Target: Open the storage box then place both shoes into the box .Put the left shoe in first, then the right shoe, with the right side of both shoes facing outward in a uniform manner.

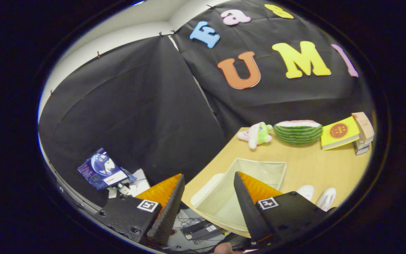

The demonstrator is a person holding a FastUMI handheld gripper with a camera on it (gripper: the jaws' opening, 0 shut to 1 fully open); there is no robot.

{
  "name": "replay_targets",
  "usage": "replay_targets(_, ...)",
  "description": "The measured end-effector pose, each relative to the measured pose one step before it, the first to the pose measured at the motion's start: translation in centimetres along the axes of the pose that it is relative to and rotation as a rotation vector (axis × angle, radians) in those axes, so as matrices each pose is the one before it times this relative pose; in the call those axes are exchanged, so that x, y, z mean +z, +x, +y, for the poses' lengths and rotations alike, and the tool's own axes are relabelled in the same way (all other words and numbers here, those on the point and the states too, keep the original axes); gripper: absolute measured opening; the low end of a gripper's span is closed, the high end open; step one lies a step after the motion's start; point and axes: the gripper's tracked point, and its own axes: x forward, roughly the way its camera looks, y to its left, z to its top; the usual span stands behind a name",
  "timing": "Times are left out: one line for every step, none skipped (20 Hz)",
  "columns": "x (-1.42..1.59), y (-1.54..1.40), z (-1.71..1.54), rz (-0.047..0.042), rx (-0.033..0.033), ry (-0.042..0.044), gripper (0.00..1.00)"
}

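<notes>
Tongs [208, 183] spread wide, empty, above open storage box [259, 165]; shoes [317, 195] beside, watermelon toy [298, 132] beyond.

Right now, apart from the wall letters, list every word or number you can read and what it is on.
Yellow book: red round mark, print too blurred to read.
Tan book: print too small to read.
Gripper, open near the storage box: square coded tags, no words.
</notes>
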Motion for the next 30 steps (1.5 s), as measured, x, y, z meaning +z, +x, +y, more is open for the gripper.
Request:
replay_targets(-0.623, -0.853, -1.954, 0.01141, -0.04857, -0.00271, 0.89)
replay_targets(-0.926, -0.518, -2.276, 0.02662, -0.05161, -0.00432, 0.88)
replay_targets(-1.588, -0.539, -2.330, 0.03439, -0.04305, -0.00108, 0.89)
replay_targets(-1.299, -0.171, -2.150, 0.02625, -0.03731, 0.01677, 0.89)
replay_targets(-1.231, 0.220, -1.995, 0.03331, -0.02987, 0.03048, 0.89)
replay_targets(-1.332, 0.299, -1.894, 0.03838, -0.02329, 0.03696, 0.89)
replay_targets(-1.342, 0.552, -1.927, 0.03474, -0.02044, 0.03881, 0.89)
replay_targets(-1.339, 0.808, -1.891, 0.04421, -0.02221, 0.03309, 0.89)
replay_targets(-1.599, 0.873, -1.721, 0.04218, -0.01251, 0.02774, 0.89)
replay_targets(-0.994, 0.917, -1.173, 0.03922, -0.00744, 0.02173, 0.89)
replay_targets(-1.047, 1.093, -1.001, 0.04113, -0.00457, 0.02382, 0.89)
replay_targets(-0.830, 1.284, -0.984, 0.04363, -0.00799, 0.01459, 0.89)
replay_targets(-0.672, 1.100, -1.029, 0.03125, -0.01158, 0.00334, 0.89)
replay_targets(-0.493, 1.178, -1.028, 0.02925, -0.01592, -0.00469, 0.89)
replay_targets(-0.284, 0.615, -0.975, 0.02440, -0.01800, -0.00611, 0.89)
replay_targets(-0.092, 0.867, -0.752, 0.01813, -0.01575, -0.00270, 0.89)
replay_targets(-0.128, 0.665, -0.453, 0.01518, -0.00993, -0.00576, 0.89)
replay_targets(0.087, 0.726, -0.342, 0.01120, -0.00453, 0.00017, 0.89)
replay_targets(-0.059, 0.742, -0.230, 0.01527, -0.00265, 0.00551, 0.88)
replay_targets(0.066, 0.655, 0.008, 0.01163, 0.01059, 0.00834, 0.87)
replay_targets(0.221, 0.560, 0.195, 0.00984, 0.01455, 0.01015, 0.86)
replay_targets(0.151, 0.499, 0.132, 0.00862, 0.01543, 0.00318, 0.85)
replay_targets(0.276, 0.436, 0.040, 0.00253, 0.00664, 0.00227, 0.85)
replay_targets(0.121, 0.238, -0.108, 0.00818, -0.00563, 0.00600, 0.82)
replay_targets(0.402, 0.083, 0.082, -0.00712, 0.00013, -0.00614, 0.80)
replay_targets(0.195, 0.091, 0.019, -0.00181, -0.00133, -0.01040, 0.74)
replay_targets(-0.035, 0.224, -0.241, 0.00470, -0.01459, 0.00207, 0.68)
replay_targets(-0.164, 0.209, -0.295, 0.01251, -0.02160, 0.00898, 0.62)
replay_targets(-0.062, 0.351, -0.012, 0.01443, -0.01168, 0.00889, 0.56)
replay_targets(0.232, -0.181, 0.084, 0.00353, -0.01107, 0.00131, 0.51)
